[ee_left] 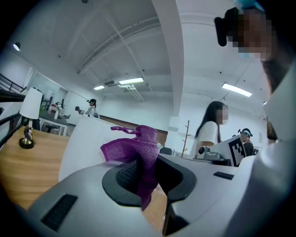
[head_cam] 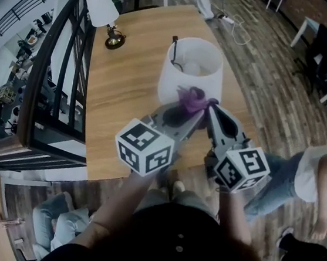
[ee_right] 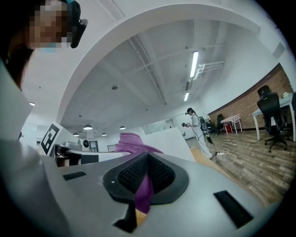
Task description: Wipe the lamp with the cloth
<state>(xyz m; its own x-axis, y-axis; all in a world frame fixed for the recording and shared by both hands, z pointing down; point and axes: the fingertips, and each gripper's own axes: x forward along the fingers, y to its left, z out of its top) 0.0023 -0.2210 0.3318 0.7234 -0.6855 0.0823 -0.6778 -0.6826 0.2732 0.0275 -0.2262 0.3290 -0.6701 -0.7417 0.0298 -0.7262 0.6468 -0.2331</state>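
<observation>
A white lamp shade (head_cam: 191,71) stands on the wooden table (head_cam: 121,92), seen from above with its bulb inside. A purple cloth (head_cam: 193,99) is bunched against the shade's near side. Both grippers meet at it: my left gripper (head_cam: 198,112) and my right gripper (head_cam: 211,110) are each shut on the cloth. In the left gripper view the purple cloth (ee_left: 138,150) sticks up from the closed jaws before the white shade (ee_left: 85,143). In the right gripper view the cloth (ee_right: 144,190) is pinched between the pads, with the shade (ee_right: 173,139) behind.
A second small lamp (head_cam: 106,16) with a dark base stands at the table's far left corner. A dark railing (head_cam: 51,83) runs along the table's left side. People (head_cam: 300,173) stand or sit to the right on the wooden floor.
</observation>
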